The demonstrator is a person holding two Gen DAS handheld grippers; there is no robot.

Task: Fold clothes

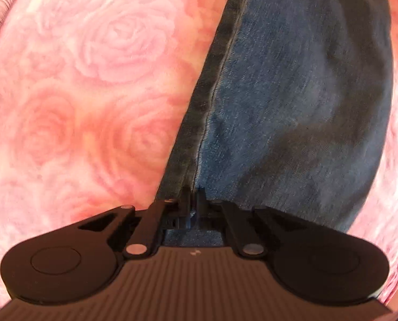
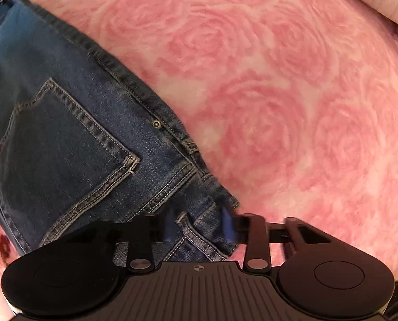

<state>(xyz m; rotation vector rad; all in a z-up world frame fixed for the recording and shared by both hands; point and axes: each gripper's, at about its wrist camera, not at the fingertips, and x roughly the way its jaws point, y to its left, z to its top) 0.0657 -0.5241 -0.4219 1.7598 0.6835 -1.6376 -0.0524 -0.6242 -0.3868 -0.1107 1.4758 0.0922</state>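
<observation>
Lying flat on the pink rose blanket [image 1: 78,80], the jeans [image 1: 292,93] extend away from both grippers. Left gripper [image 1: 193,200] pinches the leg seam; right gripper [image 2: 199,230] straddles the waistband [image 2: 199,214], jaws partly spread, grip unclear.

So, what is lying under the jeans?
The jeans lie on a pink blanket with a rose pattern, which shows on both sides of them. What the denim itself covers, and anything beneath the blanket, cannot be seen.
</observation>
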